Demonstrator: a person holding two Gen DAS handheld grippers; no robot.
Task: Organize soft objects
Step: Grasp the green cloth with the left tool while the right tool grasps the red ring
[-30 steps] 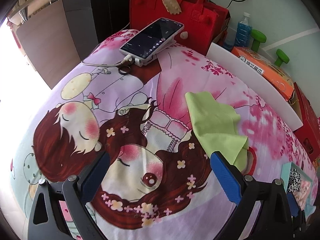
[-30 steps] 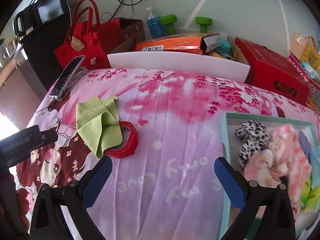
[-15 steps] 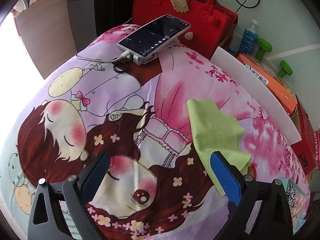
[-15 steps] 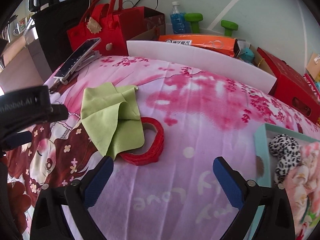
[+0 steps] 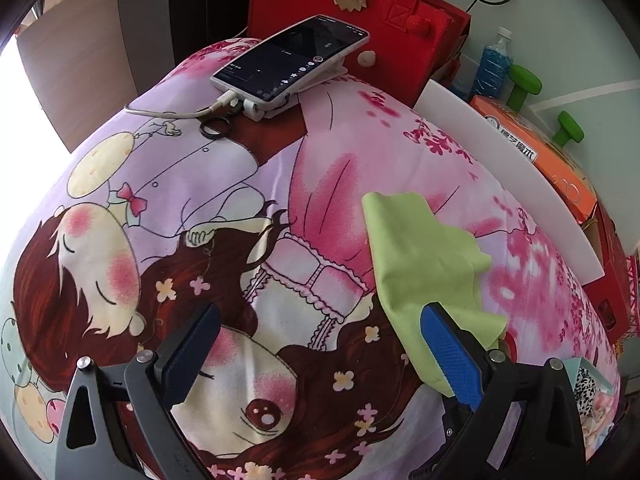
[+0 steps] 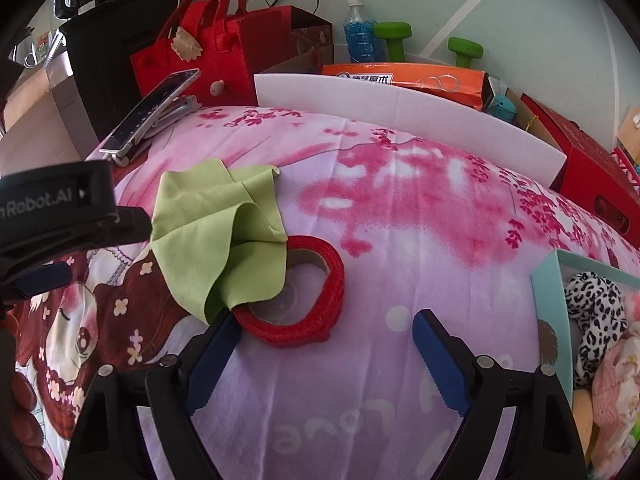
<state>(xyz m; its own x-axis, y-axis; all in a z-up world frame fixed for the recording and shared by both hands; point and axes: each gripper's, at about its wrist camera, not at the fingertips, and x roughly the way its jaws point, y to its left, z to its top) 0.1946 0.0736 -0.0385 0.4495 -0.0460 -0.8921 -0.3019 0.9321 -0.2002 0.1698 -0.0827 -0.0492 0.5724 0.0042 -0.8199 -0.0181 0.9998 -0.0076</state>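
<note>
Your left hand-held gripper (image 5: pixel 318 354) occupies the bottom of the left wrist view with its jaws spread wide and nothing between them, hovering over the cartoon-printed cloth (image 5: pixel 248 240) that covers the table. The green cloth (image 5: pixel 424 264) lies crumpled at centre right of that view, its lower edge running behind the right blue pad (image 5: pixel 452 356); whether pad and fabric touch cannot be told. Your right hand-held gripper (image 6: pixel 326 354) fills the bottom of the right wrist view, likewise open and empty. There the green cloth (image 6: pixel 224 240) sits left of centre, draped over the left side of a red tape roll (image 6: pixel 316 308), which lies flat just above the gap between the blue pads. The left blue pad (image 6: pixel 212 360) reaches up to the lower tip of the green cloth and the near rim of the roll. A teal tray (image 6: pixel 550 320) at the lower right edge holds a leopard-print soft item (image 6: pixel 596 312) and pink fabric (image 6: pixel 616 384). The body of your left gripper shows at the left edge of that view. A phone (image 5: pixel 292 56) on a stand rests at upper centre of the left wrist view, in front of a red felt bag (image 5: pixel 360 12). A white foam board (image 6: pixel 400 116) stands along the far edge of the table, with an orange box (image 6: pixel 408 76) behind it.
</note>
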